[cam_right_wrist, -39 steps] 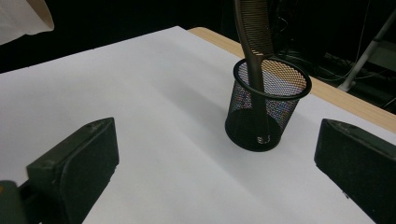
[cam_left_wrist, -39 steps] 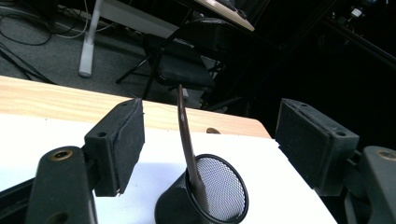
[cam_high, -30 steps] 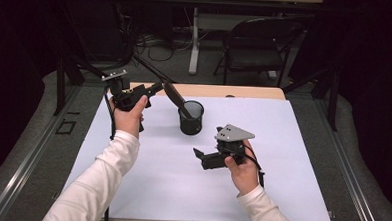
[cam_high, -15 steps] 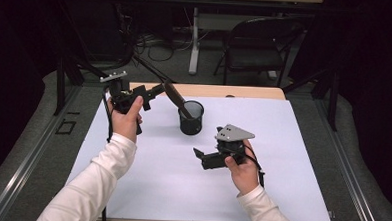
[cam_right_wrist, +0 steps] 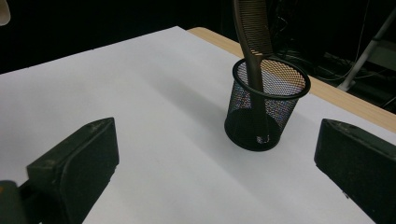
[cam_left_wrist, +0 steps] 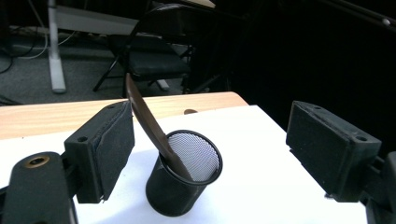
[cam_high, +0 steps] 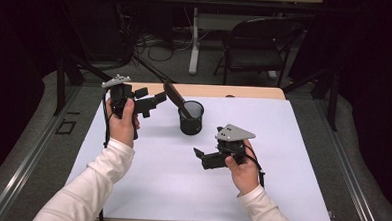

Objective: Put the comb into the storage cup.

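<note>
My right gripper hovers low over the white desk, fingers wide and empty. Farther off, the brown comb leans in the black mesh cup. My left gripper, fingers wide, sits just beside it; I should back away straight so the comb isn't knocked.

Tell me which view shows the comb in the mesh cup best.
The right gripper view: the comb shows its teeth, and its handle end is visible through the mesh cup. The left gripper view shows the comb edge-on, leaning against the rim. The high view shows it small, tilting left.
</note>
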{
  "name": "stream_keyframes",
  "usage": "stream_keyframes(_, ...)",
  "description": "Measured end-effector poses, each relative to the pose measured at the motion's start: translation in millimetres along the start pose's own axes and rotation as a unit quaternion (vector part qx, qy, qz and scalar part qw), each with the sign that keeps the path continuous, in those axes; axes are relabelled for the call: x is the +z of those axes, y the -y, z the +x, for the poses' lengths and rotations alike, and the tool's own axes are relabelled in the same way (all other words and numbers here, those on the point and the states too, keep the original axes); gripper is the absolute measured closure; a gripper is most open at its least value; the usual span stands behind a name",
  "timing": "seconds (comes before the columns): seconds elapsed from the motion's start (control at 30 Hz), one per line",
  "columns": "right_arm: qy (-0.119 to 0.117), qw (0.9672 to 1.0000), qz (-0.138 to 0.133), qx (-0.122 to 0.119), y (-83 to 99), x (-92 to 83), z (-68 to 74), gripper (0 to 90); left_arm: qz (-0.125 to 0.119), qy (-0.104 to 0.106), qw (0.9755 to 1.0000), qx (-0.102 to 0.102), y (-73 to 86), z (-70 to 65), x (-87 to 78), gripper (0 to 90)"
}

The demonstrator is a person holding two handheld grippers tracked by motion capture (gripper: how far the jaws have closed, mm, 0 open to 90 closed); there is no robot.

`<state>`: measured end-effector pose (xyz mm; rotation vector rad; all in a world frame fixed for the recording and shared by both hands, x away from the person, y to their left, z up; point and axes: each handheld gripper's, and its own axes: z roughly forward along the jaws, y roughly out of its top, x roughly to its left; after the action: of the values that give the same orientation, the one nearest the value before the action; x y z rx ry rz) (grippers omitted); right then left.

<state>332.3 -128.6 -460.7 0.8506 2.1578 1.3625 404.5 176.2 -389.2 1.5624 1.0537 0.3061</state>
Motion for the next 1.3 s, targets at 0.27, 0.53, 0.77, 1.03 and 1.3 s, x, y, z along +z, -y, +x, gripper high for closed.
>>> stream_keyframes(0.27,0.001,1.0,-0.001,0.0,-0.4,-1.2,0.2,0.0,0.016,0.024,0.9973,0.068,7.1,-6.9,-7.8,15.8)
stream_keyframes(0.53,0.006,1.0,-0.001,0.003,-1.6,-3.9,0.0,0.0,0.023,0.042,0.9924,0.113,17.1,-13.6,-16.8,15.8)
stream_keyframes(0.77,0.008,0.9999,-0.007,0.008,-4.9,-10.2,-0.1,0.0,0.025,0.057,0.991,0.119,25.6,-14.0,-25.2,15.8)
stream_keyframes(1.03,0.011,0.9999,-0.003,0.003,-2.7,-21.6,0.4,0.0,0.034,0.062,0.9887,0.132,37.5,-14.3,-35.5,15.8)
stream_keyframes(1.3,0.024,0.9997,0.0,0.004,5.1,-37.9,-5.4,0.0,0.043,0.062,0.988,0.135,54.1,-13.2,-43.9,15.8)
